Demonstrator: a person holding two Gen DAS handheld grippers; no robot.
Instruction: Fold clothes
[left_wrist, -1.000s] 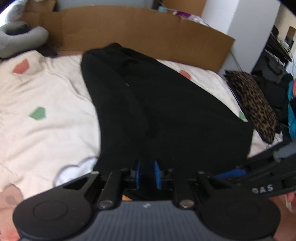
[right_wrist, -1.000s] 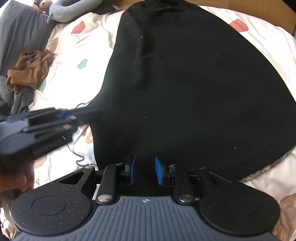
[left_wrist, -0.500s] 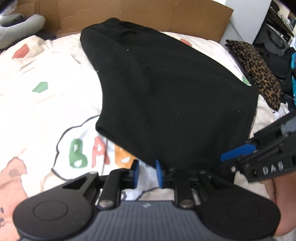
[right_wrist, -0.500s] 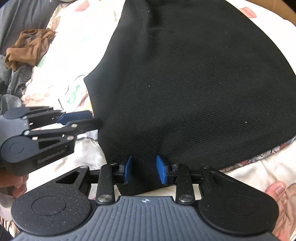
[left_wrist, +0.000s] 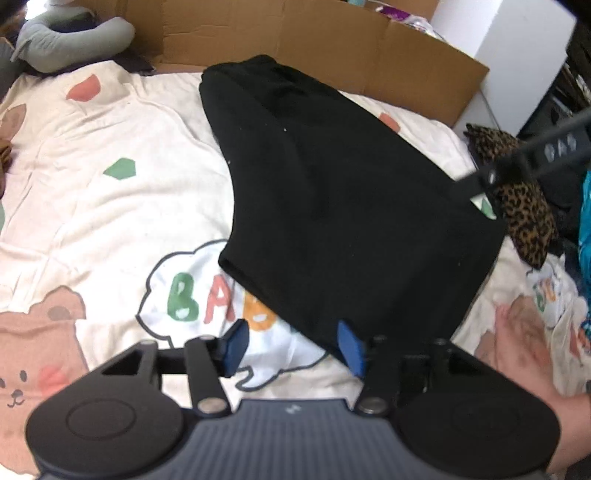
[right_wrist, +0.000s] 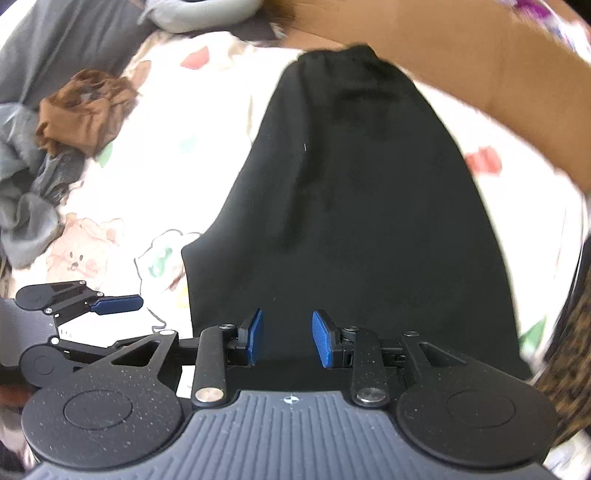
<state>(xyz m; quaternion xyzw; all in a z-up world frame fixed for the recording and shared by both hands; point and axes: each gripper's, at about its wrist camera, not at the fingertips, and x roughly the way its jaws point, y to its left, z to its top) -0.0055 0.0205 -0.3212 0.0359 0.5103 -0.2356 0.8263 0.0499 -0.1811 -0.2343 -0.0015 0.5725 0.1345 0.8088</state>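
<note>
A black knit garment (left_wrist: 343, 206) lies spread flat on a cream bedsheet (left_wrist: 92, 206) printed with cartoon bears and coloured letters. It looks folded over on itself, narrow at the far end near a cardboard sheet (left_wrist: 295, 33) and widening toward the near hem, which runs slantwise across the printed letters. Its left edge curves inward; the surface is smooth, with a few pale lint specks

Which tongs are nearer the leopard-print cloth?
Right. The right tongs reach in just beside the leopard-print cloth; the left tongs sit at the black garment's near edge, farther away.
</note>
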